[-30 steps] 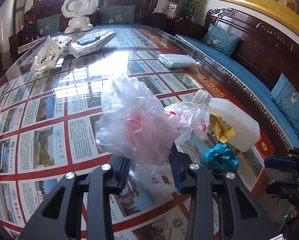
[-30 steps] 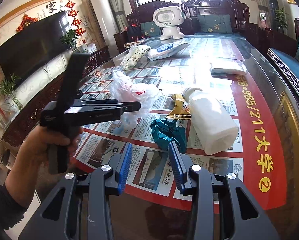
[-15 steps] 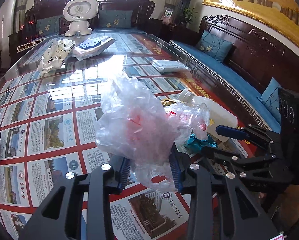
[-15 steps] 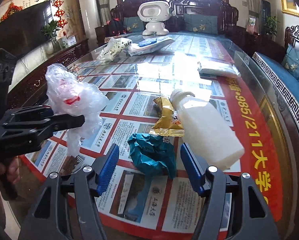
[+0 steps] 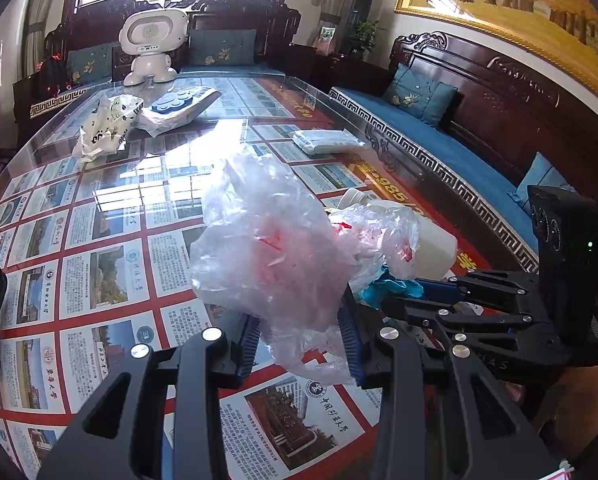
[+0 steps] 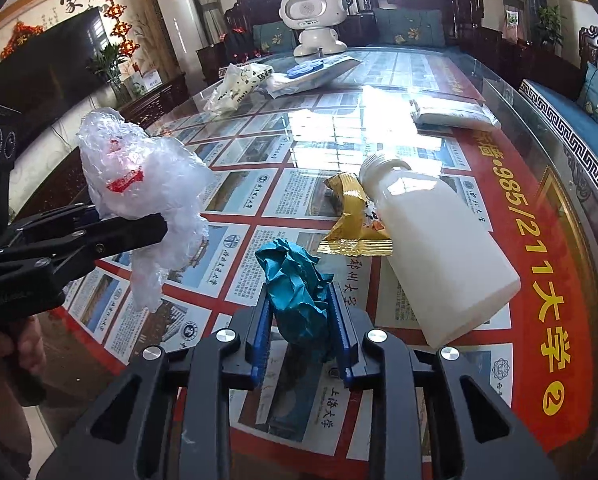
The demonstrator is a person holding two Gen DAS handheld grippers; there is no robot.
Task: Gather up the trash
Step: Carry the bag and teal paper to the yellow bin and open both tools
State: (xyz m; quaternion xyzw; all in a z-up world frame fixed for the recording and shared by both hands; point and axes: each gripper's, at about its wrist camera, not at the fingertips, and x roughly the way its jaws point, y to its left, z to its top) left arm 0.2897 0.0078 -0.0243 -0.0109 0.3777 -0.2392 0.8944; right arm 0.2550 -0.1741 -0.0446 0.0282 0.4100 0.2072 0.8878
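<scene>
Left claw (image 5: 301, 342): closed on a crumpled clear bag (image 5: 275, 248) with red print. The bag is pinched between the blue pads and bulges above them, clear of the table (image 5: 99, 240). In the right wrist view the left claw (image 6: 155, 228) enters from 9 o'clock, with the bag (image 6: 139, 176) raised above its tip.

Right claw (image 6: 299, 320): narrowed around a crumpled teal wad (image 6: 295, 284). Both blue pads touch the wad's sides. The wad sits low between the pads; whether it rests on the table (image 6: 539, 184) or is lifted cannot be told. In the left wrist view the right claw (image 5: 431, 292) reaches in from 3 o'clock, and the wad (image 5: 391, 286) shows at its tip, partly hidden behind the bag.

Remaining items in the right wrist view:
- A gold wrapper (image 6: 351, 220) lies flat at 1 o'clock from the wad, near it.
- A white bottle (image 6: 435, 248) lies on its side at 2 o'clock from the wad, cap pointing away, touching the wrapper's right edge.
- A flat white packet (image 6: 451, 114) lies farther off at 1 o'clock.
- A printed white bag (image 6: 235, 88) and a packet with blue discs (image 6: 311, 72) lie at the far end, at 11 to 12 o'clock.
- A white toy robot (image 6: 313, 16) stands upright behind them at 12 o'clock.
</scene>
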